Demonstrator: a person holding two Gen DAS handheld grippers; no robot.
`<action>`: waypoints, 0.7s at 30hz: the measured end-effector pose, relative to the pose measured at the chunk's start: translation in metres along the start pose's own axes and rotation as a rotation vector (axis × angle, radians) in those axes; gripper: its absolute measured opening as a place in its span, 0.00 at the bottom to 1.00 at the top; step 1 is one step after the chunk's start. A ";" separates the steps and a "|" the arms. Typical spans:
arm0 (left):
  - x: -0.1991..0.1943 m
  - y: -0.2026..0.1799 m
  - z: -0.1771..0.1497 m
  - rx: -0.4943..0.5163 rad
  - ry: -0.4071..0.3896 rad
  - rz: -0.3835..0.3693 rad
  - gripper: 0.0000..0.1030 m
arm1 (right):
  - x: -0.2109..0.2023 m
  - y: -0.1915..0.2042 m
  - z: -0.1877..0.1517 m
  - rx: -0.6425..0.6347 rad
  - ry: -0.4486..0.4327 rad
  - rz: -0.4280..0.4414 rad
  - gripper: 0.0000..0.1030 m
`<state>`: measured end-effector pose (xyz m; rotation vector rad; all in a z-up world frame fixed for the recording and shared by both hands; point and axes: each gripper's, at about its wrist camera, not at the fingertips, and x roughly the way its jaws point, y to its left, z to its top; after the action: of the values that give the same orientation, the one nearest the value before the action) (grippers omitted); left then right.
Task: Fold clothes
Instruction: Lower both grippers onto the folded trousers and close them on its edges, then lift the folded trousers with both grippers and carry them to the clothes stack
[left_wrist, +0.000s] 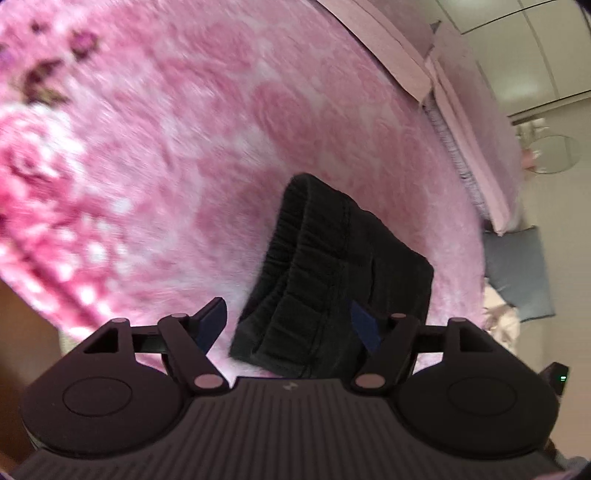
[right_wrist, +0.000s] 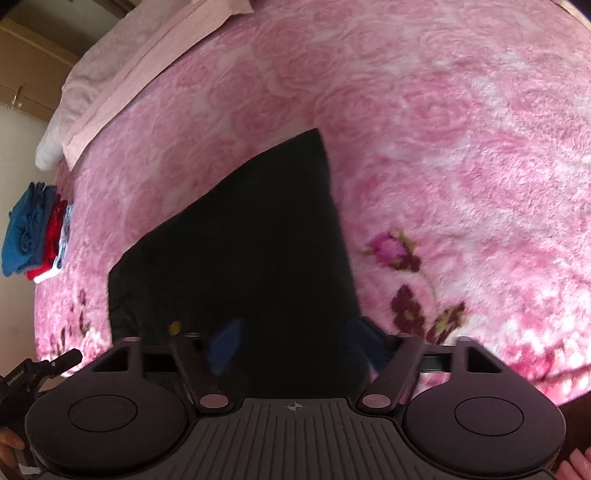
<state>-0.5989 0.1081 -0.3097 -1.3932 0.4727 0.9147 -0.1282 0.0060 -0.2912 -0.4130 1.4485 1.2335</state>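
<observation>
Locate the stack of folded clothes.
Right wrist view, far left: the stack of folded clothes sits at the pink blanket's edge, below the pillow, left of the black garment.

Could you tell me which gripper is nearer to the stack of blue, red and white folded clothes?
Cannot tell. Stack lies far left of right gripper; left gripper's view lacks it.
</observation>
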 end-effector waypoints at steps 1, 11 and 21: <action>0.009 0.004 0.001 0.003 0.007 -0.025 0.70 | 0.003 -0.005 0.000 0.006 -0.014 -0.001 0.82; 0.076 0.040 0.019 -0.058 0.088 -0.257 0.75 | 0.038 -0.045 0.010 0.136 -0.052 0.132 0.82; 0.111 0.038 0.024 -0.072 0.127 -0.310 0.84 | 0.075 -0.057 0.017 0.158 -0.023 0.237 0.82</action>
<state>-0.5681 0.1578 -0.4140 -1.5456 0.3089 0.5984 -0.0966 0.0264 -0.3796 -0.1218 1.5963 1.2932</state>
